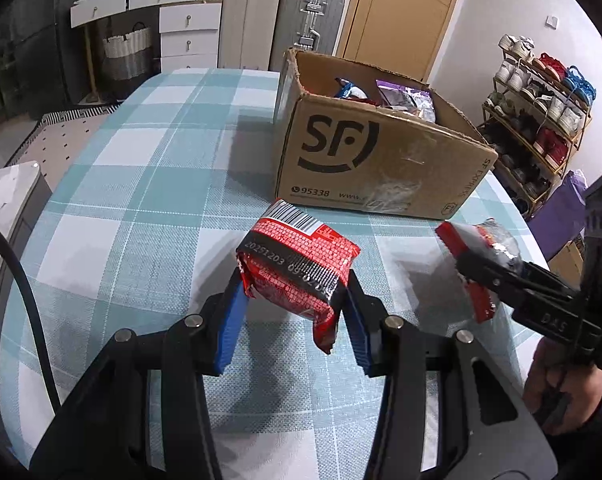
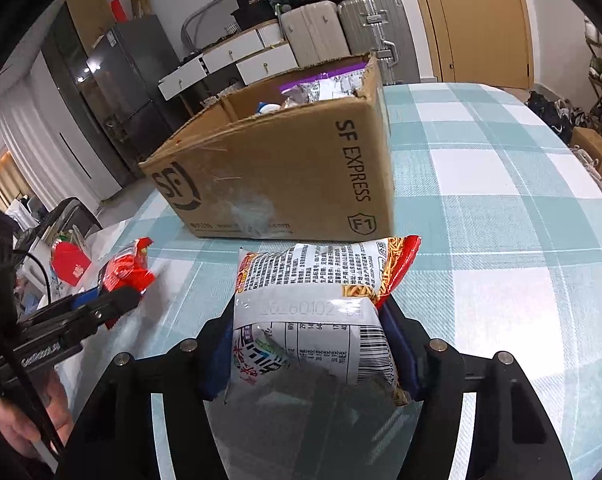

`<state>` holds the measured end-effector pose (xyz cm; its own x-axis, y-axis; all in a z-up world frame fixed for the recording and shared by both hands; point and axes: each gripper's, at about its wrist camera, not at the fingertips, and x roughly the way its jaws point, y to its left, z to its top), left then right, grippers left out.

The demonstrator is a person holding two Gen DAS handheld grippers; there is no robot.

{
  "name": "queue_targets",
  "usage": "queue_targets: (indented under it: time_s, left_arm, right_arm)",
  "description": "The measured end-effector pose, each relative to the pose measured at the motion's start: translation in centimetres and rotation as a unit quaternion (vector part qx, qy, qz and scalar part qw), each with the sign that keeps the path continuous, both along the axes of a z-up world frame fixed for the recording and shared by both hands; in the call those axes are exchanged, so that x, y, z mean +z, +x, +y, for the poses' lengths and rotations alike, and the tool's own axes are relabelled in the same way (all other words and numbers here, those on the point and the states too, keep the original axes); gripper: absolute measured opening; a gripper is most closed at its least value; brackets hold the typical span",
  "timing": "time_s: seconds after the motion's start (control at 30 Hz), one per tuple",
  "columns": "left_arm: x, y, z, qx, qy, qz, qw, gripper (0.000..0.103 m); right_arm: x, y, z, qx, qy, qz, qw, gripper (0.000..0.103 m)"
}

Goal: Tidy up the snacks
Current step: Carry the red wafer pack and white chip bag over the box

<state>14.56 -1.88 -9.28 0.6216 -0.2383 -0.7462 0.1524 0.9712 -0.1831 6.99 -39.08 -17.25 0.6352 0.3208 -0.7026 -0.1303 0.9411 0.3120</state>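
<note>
While the cardboard box is standing open on the checked table, a red snack packet is being pinched between the blue pads of the left tool, just before the box. A white noodle packet is being gripped by the right tool, its jaws pressing the packet's sides.

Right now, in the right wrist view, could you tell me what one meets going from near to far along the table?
Right hand-held gripper closed on the white noodle snack packet → cardboard SF box holding more snacks → suitcases behind the table.
</note>
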Motion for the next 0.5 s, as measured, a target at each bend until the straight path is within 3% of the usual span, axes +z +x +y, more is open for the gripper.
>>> queue_targets:
  time_s: [0.5]
  left_arm:
    - [0.9, -1.3, 0.3, 0.006, 0.002, -0.023, 0.9997, 0.043]
  right_arm:
    - [1.7, -4.0, -0.7, 0.011, 0.047, -0.034, 0.998, 0.065]
